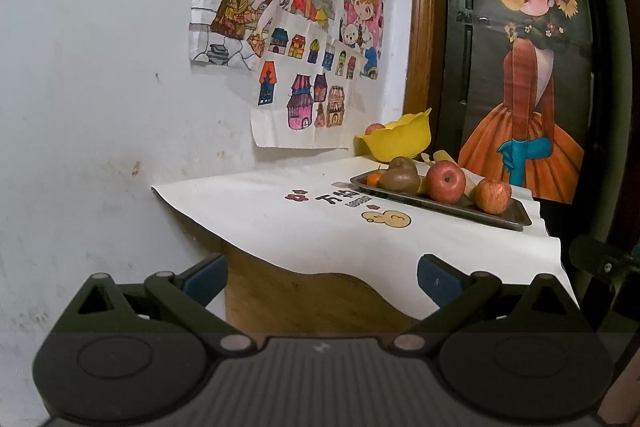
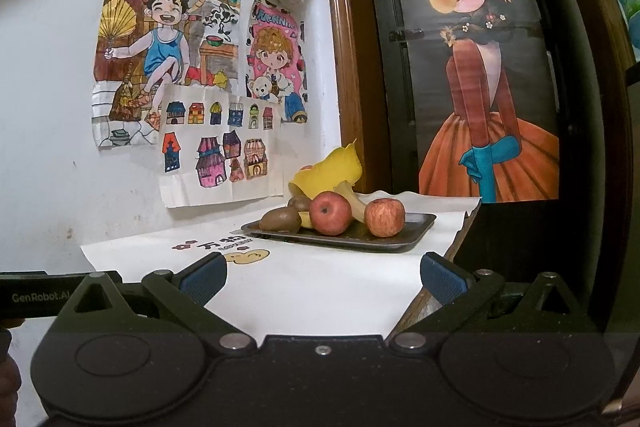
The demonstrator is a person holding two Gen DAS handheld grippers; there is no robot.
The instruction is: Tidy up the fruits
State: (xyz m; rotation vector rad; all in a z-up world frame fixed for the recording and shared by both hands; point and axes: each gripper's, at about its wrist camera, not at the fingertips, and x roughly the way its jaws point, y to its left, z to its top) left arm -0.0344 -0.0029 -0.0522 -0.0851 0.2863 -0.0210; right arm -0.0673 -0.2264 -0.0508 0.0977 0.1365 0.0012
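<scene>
While both claws hung back off the near edge of the desk, the fruit sat piled on a dark tray (image 2: 416, 227) toward the far right corner. The left gripper (image 1: 322, 277) was spread wide with nothing in it, and the right gripper (image 2: 322, 277) was the same: wide open, holding nothing.

On the tray there were two red apples, one in the middle (image 2: 330, 213) and one nearer the tray's right end (image 2: 385, 217), a couple of brown kiwis (image 2: 280, 219) at the left end, a banana (image 2: 352, 201) poking up behind, and a small orange thing (image 1: 373, 179) only the left camera caught. Behind the tray, right in the desk's far corner, stood a yellow bowl (image 1: 400, 141) with one more reddish fruit (image 1: 375, 128) in it.

So what mattered, I reckon: the tray lay ahead and slightly right of the right claw, but ahead and well off to the right of the left one, so the right hand looked better lined up. The tray's long axis ran roughly along the desk's right side, kiwis at the end nearer the left claw.

Whether fruit was headed into the bowl or out onto the tray, I honestly couldn't tell.
</scene>
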